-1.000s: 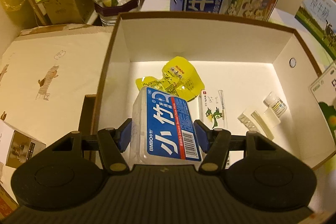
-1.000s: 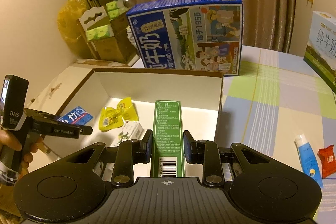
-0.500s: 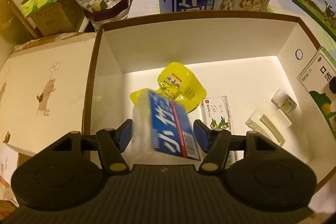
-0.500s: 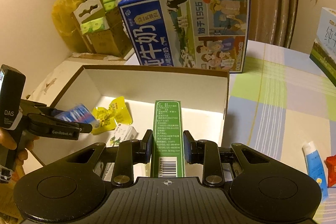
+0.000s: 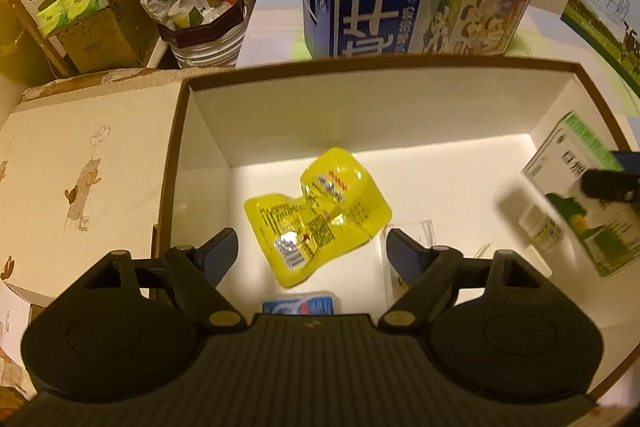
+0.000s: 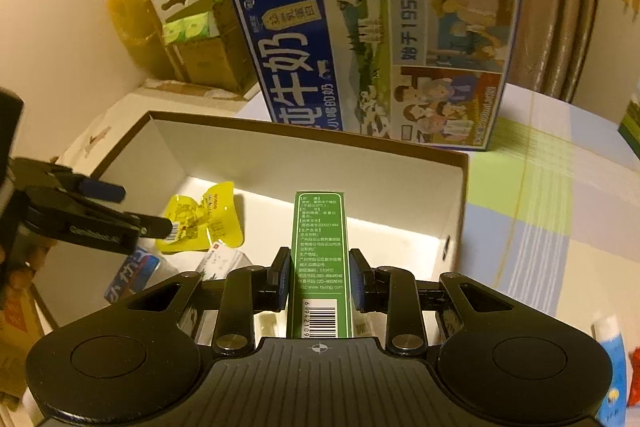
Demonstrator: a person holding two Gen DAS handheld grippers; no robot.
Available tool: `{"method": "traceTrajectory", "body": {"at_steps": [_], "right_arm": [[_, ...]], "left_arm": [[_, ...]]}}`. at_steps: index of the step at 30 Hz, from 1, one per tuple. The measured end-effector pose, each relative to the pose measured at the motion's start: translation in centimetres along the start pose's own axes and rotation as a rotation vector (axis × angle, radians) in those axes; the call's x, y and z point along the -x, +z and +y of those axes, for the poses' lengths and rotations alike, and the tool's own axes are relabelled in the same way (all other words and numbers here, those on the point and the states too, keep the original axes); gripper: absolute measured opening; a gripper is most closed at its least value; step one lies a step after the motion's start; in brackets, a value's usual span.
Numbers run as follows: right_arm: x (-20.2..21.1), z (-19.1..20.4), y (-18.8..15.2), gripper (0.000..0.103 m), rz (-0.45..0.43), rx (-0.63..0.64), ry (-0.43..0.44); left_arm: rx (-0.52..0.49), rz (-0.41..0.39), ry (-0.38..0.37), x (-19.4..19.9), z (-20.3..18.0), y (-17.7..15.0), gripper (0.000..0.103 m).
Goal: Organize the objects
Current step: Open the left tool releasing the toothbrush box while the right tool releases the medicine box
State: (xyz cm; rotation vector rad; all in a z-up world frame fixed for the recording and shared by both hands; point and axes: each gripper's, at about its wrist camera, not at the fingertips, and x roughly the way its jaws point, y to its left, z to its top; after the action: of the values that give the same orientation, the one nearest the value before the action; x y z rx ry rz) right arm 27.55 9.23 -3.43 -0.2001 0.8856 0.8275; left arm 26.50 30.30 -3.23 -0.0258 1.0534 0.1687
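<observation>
A white-lined cardboard box (image 5: 380,99) with a brown rim lies open below both grippers. My left gripper (image 5: 312,243) is open over its floor, above a yellow pouch (image 5: 320,211). A blue-labelled clear case (image 5: 300,307) lies on the floor just under my left gripper, apart from its fingers; it also shows in the right wrist view (image 6: 132,275). My right gripper (image 6: 319,279) is shut on a tall green carton (image 6: 320,247), held upright over the box's right side (image 6: 456,195). That green carton (image 5: 580,195) enters the left wrist view at the right.
A big blue milk carton (image 6: 372,59) stands behind the box, a second milk carton (image 5: 604,11) at far right. A small bottle (image 5: 544,231) and a white packet (image 6: 224,261) lie inside. A blue tube (image 6: 610,355) lies on the checked cloth. Cardboard boxes (image 5: 80,7) crowd the back left.
My left gripper opened and the blue-labelled case tipped and dropped to the box floor. My right gripper carried the green carton forward over the box.
</observation>
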Motion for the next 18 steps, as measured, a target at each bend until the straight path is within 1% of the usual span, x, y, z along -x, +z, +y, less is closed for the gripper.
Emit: {"method": "traceTrajectory", "body": {"at_steps": [1,4,7,10,13,16,18], "right_arm": [[-0.4,0.0,0.2,0.027,0.002,0.007,0.005],[-1.4,0.2,0.7,0.027,-0.004,0.037,0.039],[-2.1,0.7,1.3,0.027,-0.04,0.098,0.075],[-2.4,0.9,2.1,0.028,-0.096,0.124,0.101],[-2.5,0.8,2.7,0.042,-0.096,0.117,0.099],[-1.8,0.6,2.6,0.045,-0.097,0.093,0.11],[-1.3,0.6,2.3,0.047,-0.08,0.072,0.105]], "left_arm": [[0.005,-0.003,0.0,0.0,0.0,0.2,0.082],[0.022,-0.006,-0.004,0.1,0.1,0.8,0.082],[0.049,-0.003,-0.013,0.0,0.3,1.0,0.082],[0.067,0.002,-0.013,-0.1,0.4,1.0,0.082],[0.076,0.006,-0.02,0.0,0.3,0.8,0.083],[0.085,0.002,-0.038,0.4,0.2,0.6,0.085],[0.095,-0.001,-0.049,0.8,0.2,0.5,0.087]]}}
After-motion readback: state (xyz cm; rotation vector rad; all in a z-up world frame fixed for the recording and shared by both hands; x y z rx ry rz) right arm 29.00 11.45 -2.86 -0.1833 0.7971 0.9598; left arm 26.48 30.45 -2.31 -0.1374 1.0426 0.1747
